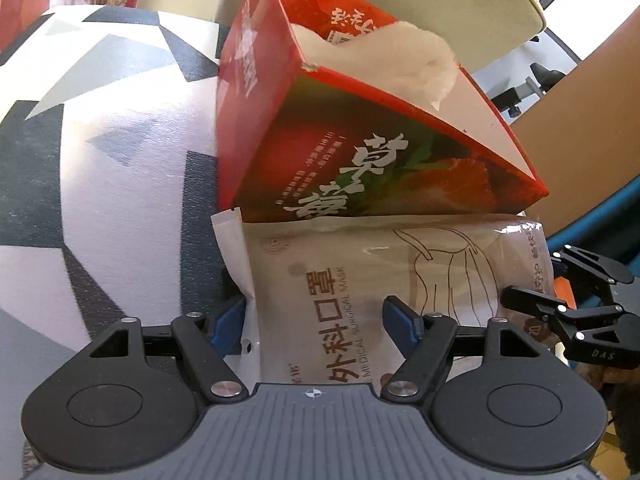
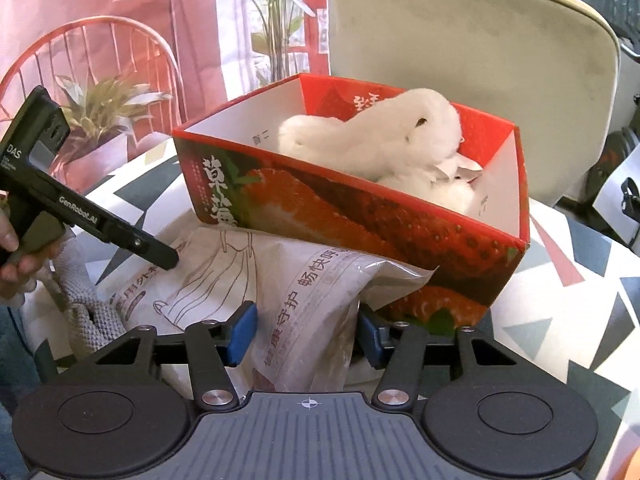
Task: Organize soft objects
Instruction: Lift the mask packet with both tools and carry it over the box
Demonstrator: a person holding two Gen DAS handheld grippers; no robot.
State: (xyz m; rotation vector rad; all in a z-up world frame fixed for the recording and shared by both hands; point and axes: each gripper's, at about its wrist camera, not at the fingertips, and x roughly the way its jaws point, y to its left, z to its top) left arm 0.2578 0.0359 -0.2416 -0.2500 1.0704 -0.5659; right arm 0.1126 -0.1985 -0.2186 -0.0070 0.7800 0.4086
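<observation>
So from the left wrist camera, the left side of the frame is just the worktop (image 1: 120,160) with its grey, black and white triangle-pattern cover. In the middle sits the red strawberry box (image 1: 360,152), tipped up on one edge, with a white fluffy thing (image 1: 420,60) poking out the top. Right below it, lower centre, is a surgical mask pack (image 1: 380,280) with one end tucked under the box. The left tongs (image 1: 316,320) straddle the near end of that pack, blue pads either side, but they look spread wider than the pack, so not really squeezing it. Far right you can see the right tongs (image 1: 532,300) coming in at the pack's other end.

Right wrist camera: far left, a hand (image 2: 16,256) holds the other tool's handle, and a grey knitted cloth (image 2: 84,312) lies bunched lower left. The mask pack (image 2: 280,288) runs through the centre, and the right tongs (image 2: 306,332) are pinching its bunched-up end between both blue pads, so that one's gripping. The box (image 2: 360,216) leans on the pack in the centre-right, open top showing the fluffy thing (image 2: 392,136) inside. A beige chair back (image 2: 500,60) fills the upper right.
</observation>
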